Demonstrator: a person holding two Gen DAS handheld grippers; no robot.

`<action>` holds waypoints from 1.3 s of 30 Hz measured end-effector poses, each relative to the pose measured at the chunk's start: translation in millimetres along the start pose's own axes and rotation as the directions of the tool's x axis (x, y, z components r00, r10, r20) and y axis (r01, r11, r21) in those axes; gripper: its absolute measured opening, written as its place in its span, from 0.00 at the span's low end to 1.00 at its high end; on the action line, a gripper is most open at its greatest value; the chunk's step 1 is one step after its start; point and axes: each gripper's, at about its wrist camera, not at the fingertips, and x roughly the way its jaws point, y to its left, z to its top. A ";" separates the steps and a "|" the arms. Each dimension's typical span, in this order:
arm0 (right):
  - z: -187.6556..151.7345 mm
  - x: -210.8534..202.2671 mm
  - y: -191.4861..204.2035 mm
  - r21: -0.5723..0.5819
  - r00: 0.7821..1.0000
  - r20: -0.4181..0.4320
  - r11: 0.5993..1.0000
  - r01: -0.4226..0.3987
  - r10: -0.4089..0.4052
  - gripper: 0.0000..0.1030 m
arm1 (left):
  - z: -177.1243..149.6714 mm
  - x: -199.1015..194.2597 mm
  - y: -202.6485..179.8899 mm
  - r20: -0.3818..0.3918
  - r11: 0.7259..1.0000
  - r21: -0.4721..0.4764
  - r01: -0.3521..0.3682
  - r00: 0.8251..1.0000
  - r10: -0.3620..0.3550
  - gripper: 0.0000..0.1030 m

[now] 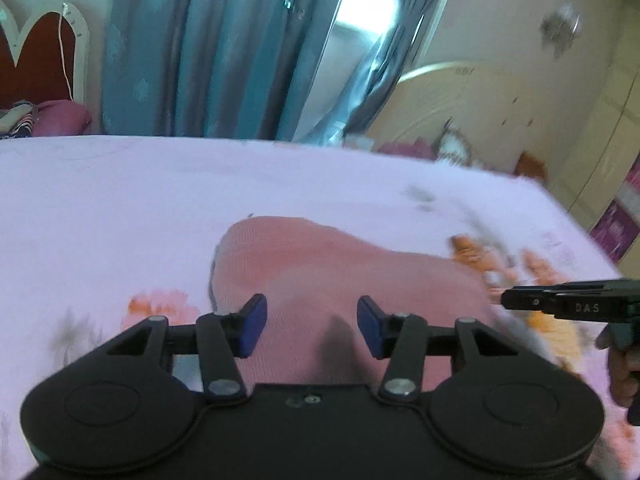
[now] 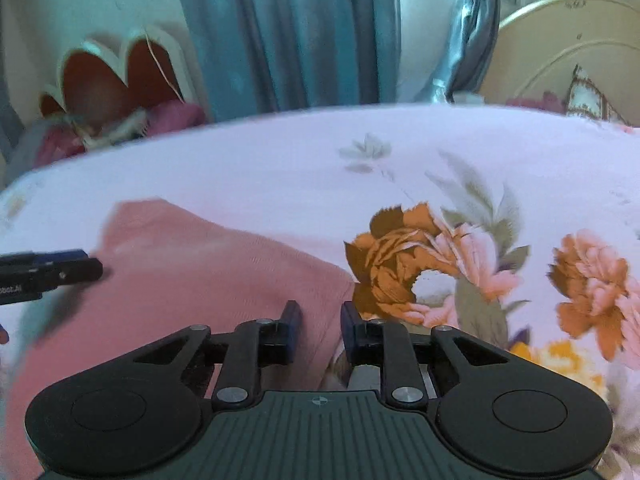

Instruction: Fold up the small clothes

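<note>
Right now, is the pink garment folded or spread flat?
Cannot tell for sure. The pink garment lies flat on the floral bedsheet with no visible fold line; its near part is hidden by both open grippers.

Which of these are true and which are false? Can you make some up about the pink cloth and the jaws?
1. The pink cloth lies on a flowery bedsheet. True.
2. The left gripper has its jaws squeezed shut on the cloth. False: its jaws are wide apart, with the cloth showing between them.
3. The curtains behind the bed are blue. True.
4. The right gripper is holding a sock. False: its jaws are apart, with nothing gripped.
5. The cloth is green. False: it is pink.
</note>
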 end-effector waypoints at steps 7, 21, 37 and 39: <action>-43.8 -28.7 31.2 -0.149 0.994 -0.037 0.983 -0.103 0.099 0.21 | -41.9 -19.2 -37.6 -0.042 0.997 0.077 0.007 0.999 -0.004 0.46; -62.1 -81.1 28.4 -0.094 0.996 0.026 0.992 -0.081 0.084 0.22 | -67.9 -69.0 -41.7 -0.011 0.999 0.039 -0.020 1.000 0.020 0.50; -101.0 -59.1 26.4 -0.096 0.989 -0.136 0.992 -0.077 0.063 0.00 | -103.8 -63.9 -33.4 -0.112 0.989 0.017 -0.150 0.982 0.151 0.53; -97.3 -62.5 18.9 -0.042 0.987 -0.128 0.994 -0.099 0.093 0.00 | -103.6 -66.3 -36.8 -0.110 0.987 0.019 -0.161 0.981 0.162 0.55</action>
